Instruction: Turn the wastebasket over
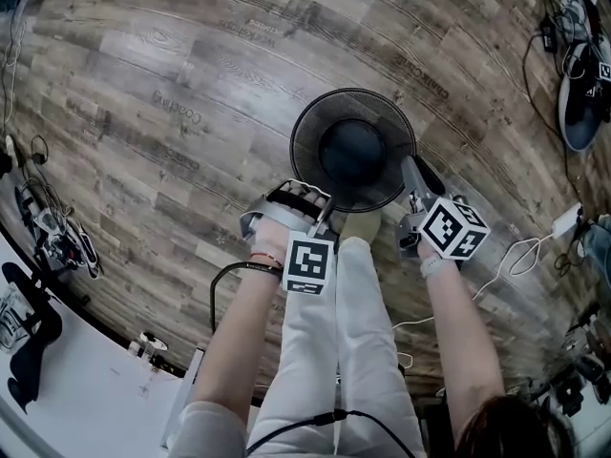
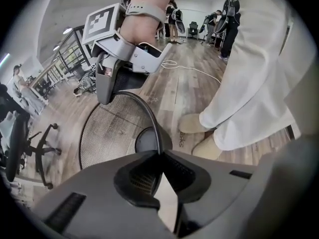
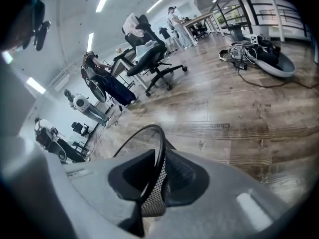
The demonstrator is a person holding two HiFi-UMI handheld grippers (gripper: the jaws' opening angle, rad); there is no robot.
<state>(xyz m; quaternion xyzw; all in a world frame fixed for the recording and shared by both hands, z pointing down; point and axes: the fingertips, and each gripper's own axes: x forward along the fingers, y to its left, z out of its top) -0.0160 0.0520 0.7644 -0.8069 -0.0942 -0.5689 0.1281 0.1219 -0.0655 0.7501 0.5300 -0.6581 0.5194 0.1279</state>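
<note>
Gripping comes first here, and it looks done. The left claw (image 2: 158, 158) is pinching the thin black rim of the wastebasket (image 1: 310, 146) on the side nearest the person. The right claw (image 3: 154, 176) has its jaws pressed onto the rim and a strip of the mesh wall on the basket's right side. The wastebasket sits on the wooden floor (image 1: 172, 113) just in front of the person's feet. Its mouth faces up, so the head view looks straight down onto its dark solid base.

No inversion has begun, so the task is at the hold-and-lift stage. Whether the base rests on the boards or hangs just clear of them is hard to say from this steep angle.

I judge that the next move is to raise the basket with both claws together, then roll both wrists the same way so the mouth swings down. The rim is narrow and the mesh gives, so uneven turning could let one side slip free.
</note>
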